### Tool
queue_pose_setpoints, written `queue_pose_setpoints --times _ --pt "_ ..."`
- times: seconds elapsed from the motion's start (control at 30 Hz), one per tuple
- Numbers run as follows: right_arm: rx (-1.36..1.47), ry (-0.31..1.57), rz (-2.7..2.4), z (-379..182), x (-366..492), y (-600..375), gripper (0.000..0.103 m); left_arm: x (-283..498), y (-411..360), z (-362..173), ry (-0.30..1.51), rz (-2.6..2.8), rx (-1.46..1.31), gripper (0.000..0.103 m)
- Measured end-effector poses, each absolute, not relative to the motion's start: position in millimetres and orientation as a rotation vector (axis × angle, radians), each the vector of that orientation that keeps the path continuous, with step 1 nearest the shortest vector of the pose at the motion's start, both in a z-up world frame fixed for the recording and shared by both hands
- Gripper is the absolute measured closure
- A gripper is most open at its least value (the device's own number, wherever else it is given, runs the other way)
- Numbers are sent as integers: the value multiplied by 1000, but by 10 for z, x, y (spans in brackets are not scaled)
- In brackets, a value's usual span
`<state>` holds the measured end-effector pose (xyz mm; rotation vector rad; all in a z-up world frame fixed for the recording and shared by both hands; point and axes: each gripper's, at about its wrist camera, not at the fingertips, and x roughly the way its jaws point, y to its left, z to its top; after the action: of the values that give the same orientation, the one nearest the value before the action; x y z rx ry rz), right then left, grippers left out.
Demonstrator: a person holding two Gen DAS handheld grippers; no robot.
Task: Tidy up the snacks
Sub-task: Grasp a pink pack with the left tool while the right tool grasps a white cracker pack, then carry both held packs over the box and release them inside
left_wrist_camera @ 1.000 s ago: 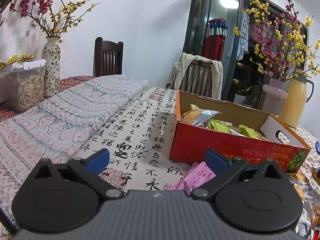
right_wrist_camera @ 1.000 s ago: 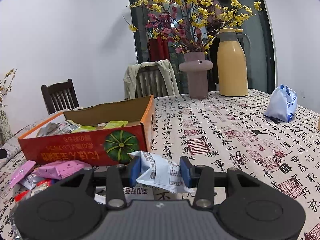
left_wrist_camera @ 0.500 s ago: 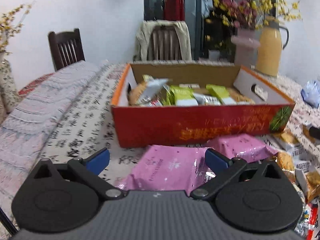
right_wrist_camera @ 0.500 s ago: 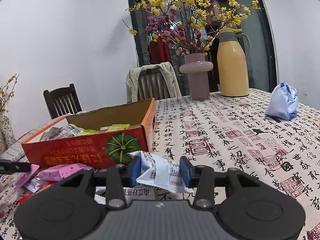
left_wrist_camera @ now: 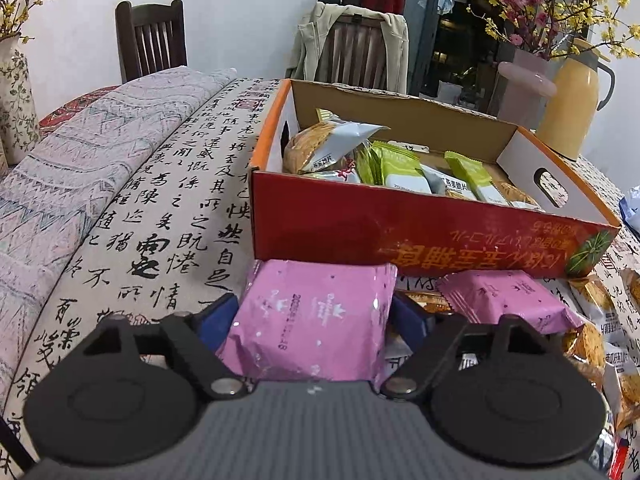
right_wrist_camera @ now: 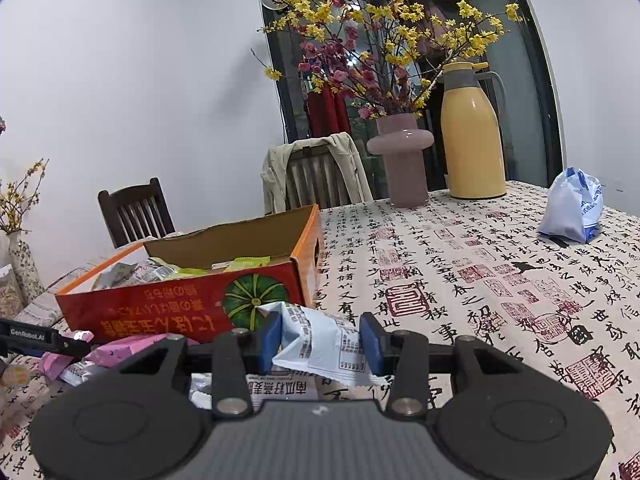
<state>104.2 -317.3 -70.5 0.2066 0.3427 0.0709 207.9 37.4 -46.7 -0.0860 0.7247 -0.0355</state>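
Here, on a counter (right_wrist_camera: 472, 276) draped in a cream cloth printed with black calligraphy and red seals, the left tongs (left_wrist_camera: 316, 316) are closing around a flat pink foil snack packet (left_wrist_camera: 312, 320). The packet lies between the blue pads (left_wrist_camera: 214, 320), directly in front of the near wall of the open red-and-orange cardboard box (left_wrist_camera: 400, 232); whether the pads already press its sides cannot be told.

The box holds several snacks: a grey-and-white packet showing a brown biscuit (left_wrist_camera: 328, 144) at its left end, and green-and-white wrapped bars (left_wrist_camera: 400, 168) towards the middle. A second pink foil packet (left_wrist_camera: 504, 296) lies just right of the first, also against the box front, among a heap of loose biscuit packets (left_wrist_camera: 592, 332) at the right edge of the left wrist view.

In the right wrist view, the right tongs (right_wrist_camera: 320, 340) are clenched on a crumpled white snack packet with printed text (right_wrist_camera: 320, 344), which sits between the blue pads above the counter, in front of the box corner bearing a green pumpkin picture (right_wrist_camera: 252, 300). Another white packet with black characters (right_wrist_camera: 280, 390) lies beneath it.

Further back on the counter stand a mauve vase of yellow and pink blossom branches (right_wrist_camera: 402, 160) and a yellow thermos jug (right_wrist_camera: 472, 136), side by side. A white-and-blue plastic bag (right_wrist_camera: 572, 208) sits well apart to the right. Two dark wooden chairs (right_wrist_camera: 136, 212) stand behind, one with a beige jacket (right_wrist_camera: 316, 172) over its back.
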Motion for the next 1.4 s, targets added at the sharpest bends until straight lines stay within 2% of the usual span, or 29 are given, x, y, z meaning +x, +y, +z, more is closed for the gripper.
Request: queue_pose_setpoints --times 0.1,0.3,0.57,1.07,1.4 --pt "206 344 68 -707 1041 -3172 61 2076 382 -465 722 -16 -89 33" --pt "203 345 65 -710 1041 -3170 61 2022 358 -453 702 -4 -69 40" --pt "196 348 58 -715 1039 -3164 61 1874 273 -413 659 -6 -11 44" --pt "184 346 55 -695 1039 -3148 61 1623 235 -171 549 -19 4 45" --pt "142 270 90 -393 999 -2987 61 1611 114 205 438 -42 1 45"
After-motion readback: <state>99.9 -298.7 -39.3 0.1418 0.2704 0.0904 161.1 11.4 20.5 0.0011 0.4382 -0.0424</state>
